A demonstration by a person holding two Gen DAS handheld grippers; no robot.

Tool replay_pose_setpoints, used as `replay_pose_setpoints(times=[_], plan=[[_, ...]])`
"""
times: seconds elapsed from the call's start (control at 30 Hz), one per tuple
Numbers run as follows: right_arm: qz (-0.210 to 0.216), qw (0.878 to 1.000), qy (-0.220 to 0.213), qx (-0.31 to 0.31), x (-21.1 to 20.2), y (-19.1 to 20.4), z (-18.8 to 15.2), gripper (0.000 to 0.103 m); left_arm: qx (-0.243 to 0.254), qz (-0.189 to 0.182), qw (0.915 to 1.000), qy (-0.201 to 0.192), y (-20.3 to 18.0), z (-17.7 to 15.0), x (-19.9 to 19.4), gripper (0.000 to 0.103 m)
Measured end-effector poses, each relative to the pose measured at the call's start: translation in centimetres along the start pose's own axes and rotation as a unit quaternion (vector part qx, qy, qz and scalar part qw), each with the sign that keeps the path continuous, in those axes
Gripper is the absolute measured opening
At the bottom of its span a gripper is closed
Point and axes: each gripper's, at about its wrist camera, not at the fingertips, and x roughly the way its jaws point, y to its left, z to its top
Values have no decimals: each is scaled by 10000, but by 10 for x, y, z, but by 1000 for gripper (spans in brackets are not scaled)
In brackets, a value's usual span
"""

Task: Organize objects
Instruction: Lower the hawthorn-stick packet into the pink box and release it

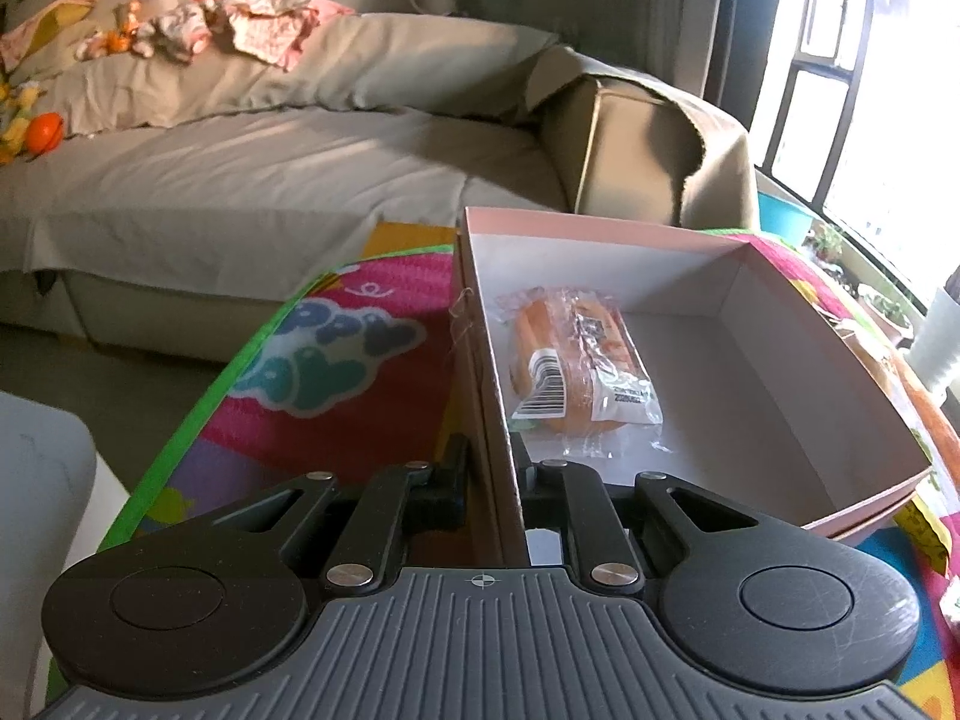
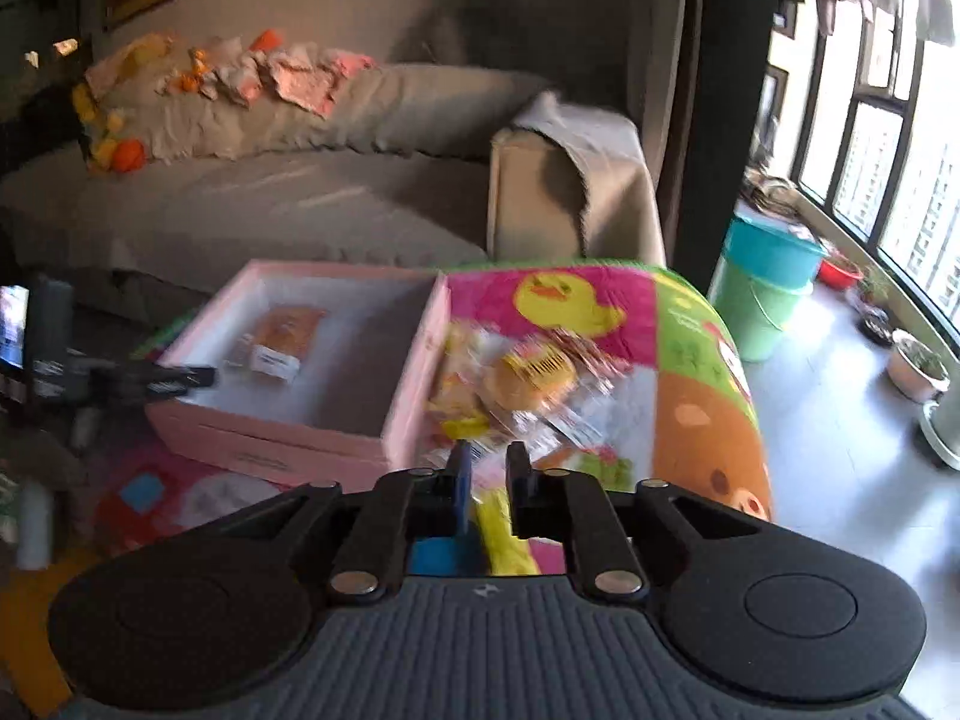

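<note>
A pink box (image 1: 600,227) with a white inside sits on a colourful play mat (image 1: 360,348). One wrapped orange bread packet (image 1: 576,360) lies in it. My left gripper (image 1: 492,456) is shut on the box's near left wall. In the right wrist view the box (image 2: 288,450) is at left with the packet (image 2: 282,333) inside, and the left gripper (image 2: 174,378) clamps its left wall. A blurred pile of wrapped snack packets (image 2: 528,384) lies on the mat right of the box. My right gripper (image 2: 485,462) hovers just before the pile, slightly open and empty.
A grey sofa (image 1: 270,168) with clothes and toys stands behind the mat. Stacked plastic buckets (image 2: 762,294) and potted plants (image 2: 918,366) stand by the window at right. The mat's right edge (image 2: 744,384) drops to the floor.
</note>
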Motion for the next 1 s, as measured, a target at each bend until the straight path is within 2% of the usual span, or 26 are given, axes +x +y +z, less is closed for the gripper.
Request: replay_pose_setpoints(times=[0.03,0.07,0.1,0.23,0.27,0.33,0.47,0.6,0.7,0.83,0.93,1.0], plan=[[-11,9998,195,75,8,-5,-7,33,-7,5,10000,-2,0,0,0,15],[5,9993,349,134,14,-8,-15,55,-8,7,10000,-7,0,0,0,15],[14,9986,491,168,20,-9,-26,65,-9,1,10000,-5,0,0,0,15],[-126,9931,1161,83,45,-9,-70,64,5,8,10000,-1,0,0,0,15],[-107,9927,1196,109,45,-10,-78,57,11,7,10000,-1,0,0,0,15],[55,9933,1156,61,36,-3,-80,37,33,5,10000,1,-1,1,0,15],[618,9922,1073,-139,18,14,-68,35,10,3,10000,-5,-1,0,0,15],[1083,9928,498,-96,-5,27,-34,35,-12,8,10000,-2,-2,0,0,15],[1294,9914,-168,-22,-19,33,8,35,-42,6,10000,14,-1,0,1,15],[1579,9842,-757,276,-10,44,71,36,-63,14,10000,56,-1,0,2,14],[1569,9825,-814,592,17,50,106,56,-75,28,9999,86,-1,0,2,14],[1360,9845,-850,715,28,49,112,58,-66,37,9999,80,-1,0,2,14]])
